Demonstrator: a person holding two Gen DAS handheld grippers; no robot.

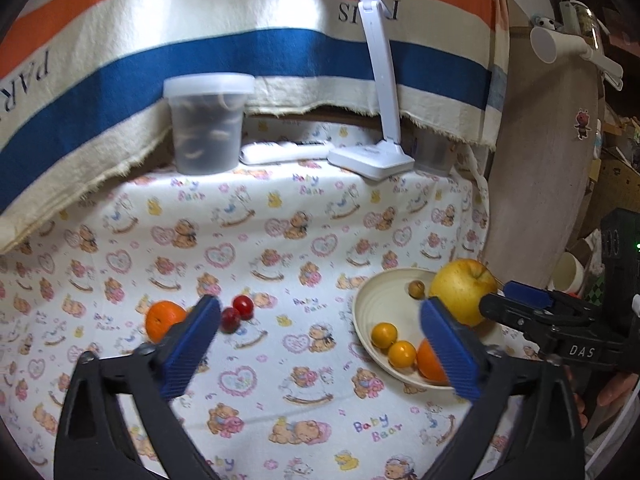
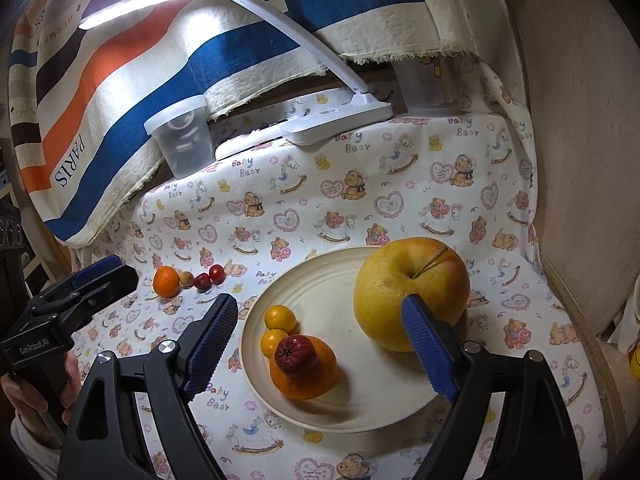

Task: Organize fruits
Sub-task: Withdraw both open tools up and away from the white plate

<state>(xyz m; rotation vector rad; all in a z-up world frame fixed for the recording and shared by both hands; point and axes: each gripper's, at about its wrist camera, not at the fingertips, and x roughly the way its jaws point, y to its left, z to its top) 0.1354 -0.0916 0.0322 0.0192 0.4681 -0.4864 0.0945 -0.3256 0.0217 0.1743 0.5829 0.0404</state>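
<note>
Both grippers' fingers spread empty; left gripper [image 1: 320, 332] fingers half hide two oranges [image 1: 160, 320]; lidded tub's [image 1: 208, 124] contents unclear

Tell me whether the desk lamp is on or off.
On. The desk lamp has a lit strip glowing bright white along its head, throwing glare onto the striped cloth behind.

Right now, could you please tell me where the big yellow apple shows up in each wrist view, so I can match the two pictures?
Left wrist view: the yellow apple sits right of centre, at the far right edge of the cream plate.
Right wrist view: the yellow apple is large, right of centre, on the plate's right side.
Shared landmark: the white desk lamp at the back of the table.
</note>
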